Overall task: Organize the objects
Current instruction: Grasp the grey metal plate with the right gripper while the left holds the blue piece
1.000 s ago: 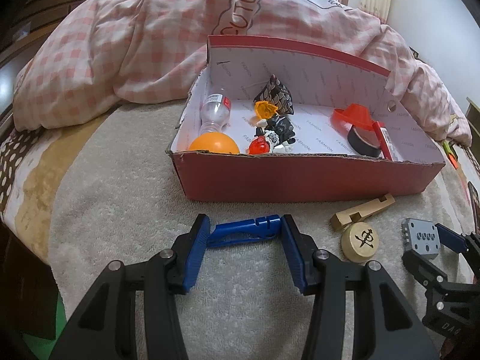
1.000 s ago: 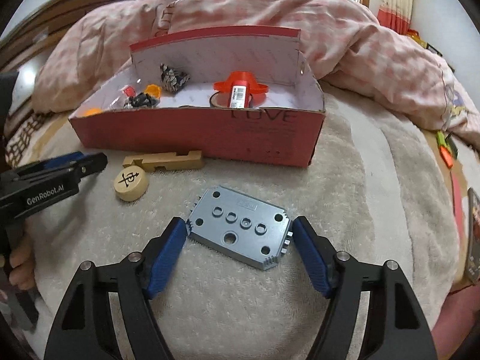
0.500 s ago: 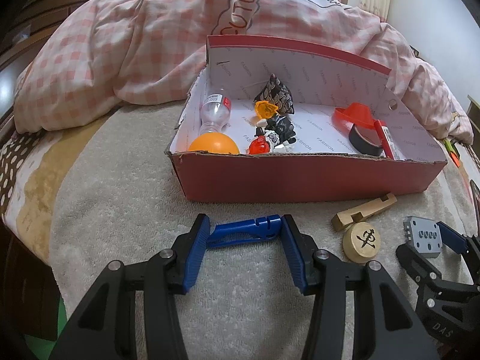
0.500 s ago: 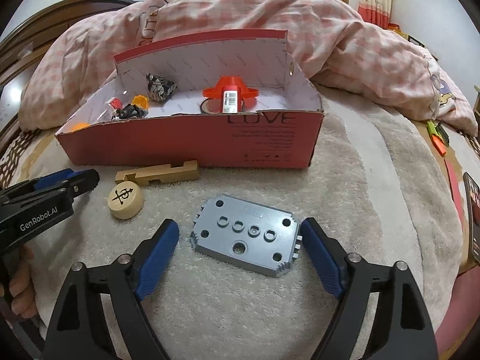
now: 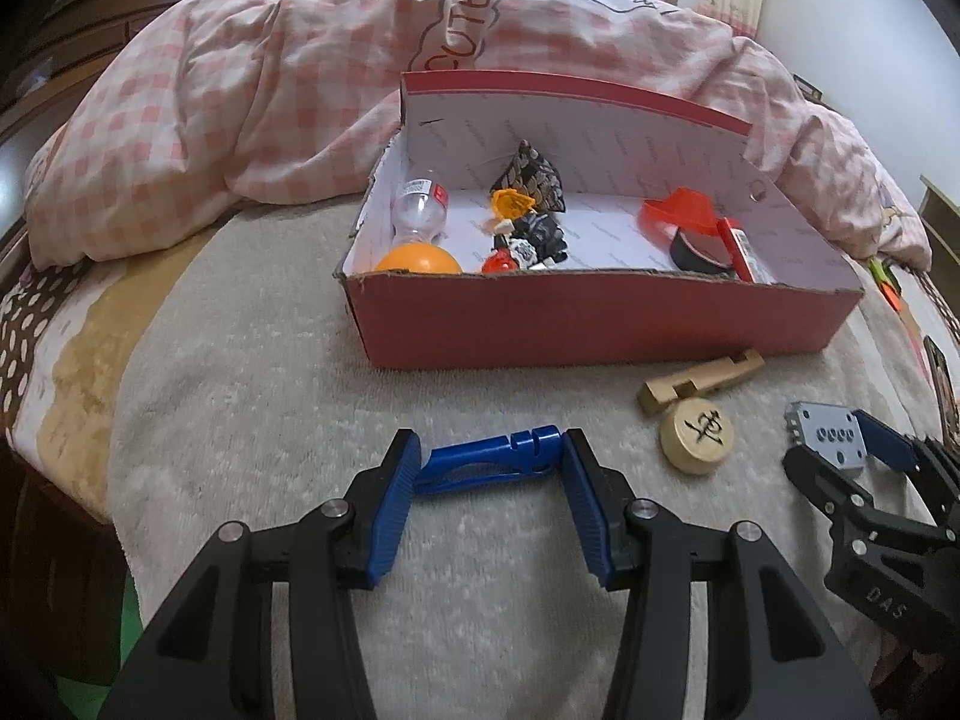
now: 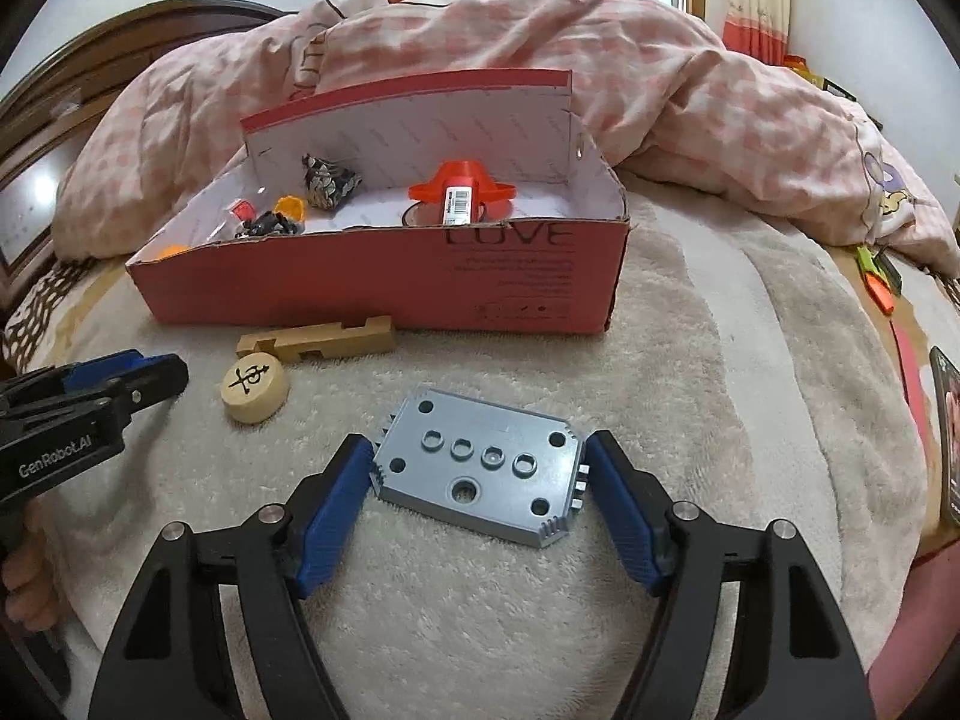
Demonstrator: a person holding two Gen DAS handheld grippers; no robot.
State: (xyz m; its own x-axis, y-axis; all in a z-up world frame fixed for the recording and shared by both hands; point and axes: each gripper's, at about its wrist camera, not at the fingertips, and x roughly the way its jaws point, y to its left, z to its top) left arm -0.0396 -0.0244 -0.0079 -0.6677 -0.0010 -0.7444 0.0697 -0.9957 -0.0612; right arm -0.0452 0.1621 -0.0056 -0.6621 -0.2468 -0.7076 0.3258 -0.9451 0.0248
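A red shoebox (image 5: 588, 324) (image 6: 384, 276) with several small items inside stands on the bed blanket. My left gripper (image 5: 487, 465) is shut on a blue plastic clip (image 5: 489, 459), which rests on the blanket in front of the box. My right gripper (image 6: 477, 474) (image 5: 840, 456) has closed on a grey perforated plate (image 6: 480, 468) (image 5: 825, 435) lying on the blanket; both pads touch its ends. A wooden block (image 5: 699, 381) (image 6: 318, 339) and a round wooden chess piece (image 5: 696, 435) (image 6: 255, 387) lie between the two grippers.
A pink checked quilt (image 5: 270, 90) (image 6: 690, 90) is piled behind the box. The box holds an orange ball (image 5: 418, 258), a small bottle (image 5: 420, 210), a red funnel (image 5: 678, 213) and toys. A phone (image 6: 948, 420) and an orange marker (image 6: 876, 285) lie at the right bed edge.
My right gripper's jaws narrowed around the grey plate until the pads touch it. The left gripper stayed still on the blue clip.
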